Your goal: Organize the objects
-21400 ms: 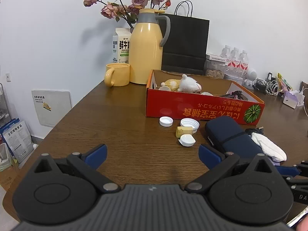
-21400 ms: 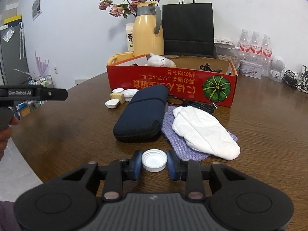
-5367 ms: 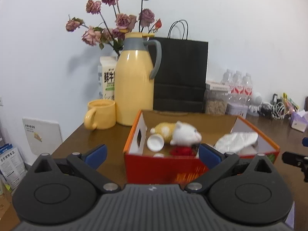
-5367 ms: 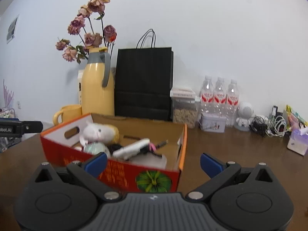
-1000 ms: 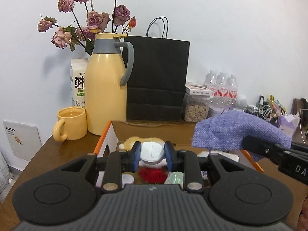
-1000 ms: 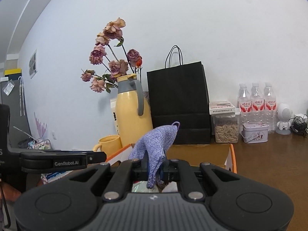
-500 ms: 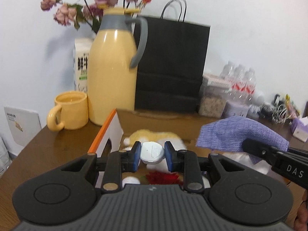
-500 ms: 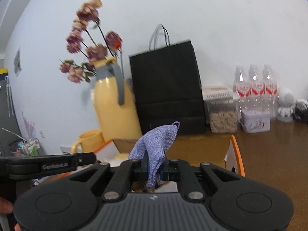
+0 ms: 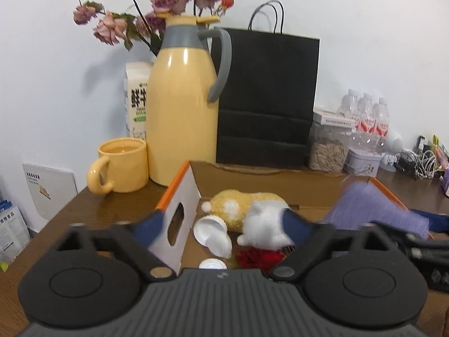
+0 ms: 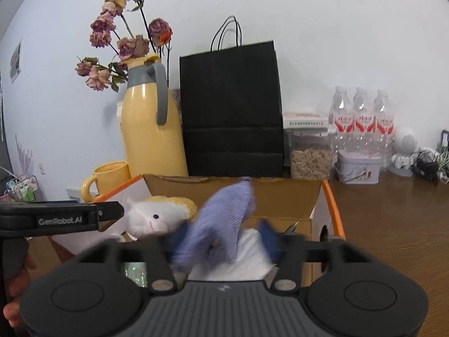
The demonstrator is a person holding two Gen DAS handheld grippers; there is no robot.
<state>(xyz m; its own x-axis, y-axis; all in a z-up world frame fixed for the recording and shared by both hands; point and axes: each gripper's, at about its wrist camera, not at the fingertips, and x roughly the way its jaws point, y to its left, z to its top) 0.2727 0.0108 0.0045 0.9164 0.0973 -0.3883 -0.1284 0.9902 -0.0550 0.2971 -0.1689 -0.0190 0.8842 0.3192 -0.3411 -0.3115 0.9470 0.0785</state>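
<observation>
Right gripper (image 10: 223, 237), jaws just opening, over the orange box (image 10: 332, 205); the purple cloth (image 10: 224, 219) hangs loose between them. White plush toy (image 10: 153, 217) lies left, yellow jug (image 10: 151, 137) and black bag (image 10: 231, 109) beyond.

blurred: purple cloth (image 10: 221, 221) | blurred: right tool (image 10: 221, 238) fingers | hidden: box (image 9: 179, 196) floor under tools

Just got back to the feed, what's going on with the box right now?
A person is tidying loose items into the cardboard box. Both grippers have just been opening over it. The right gripper is open with the purple cloth dropping between its fingers. The left gripper is open and empty above white caps and a plush toy.
</observation>
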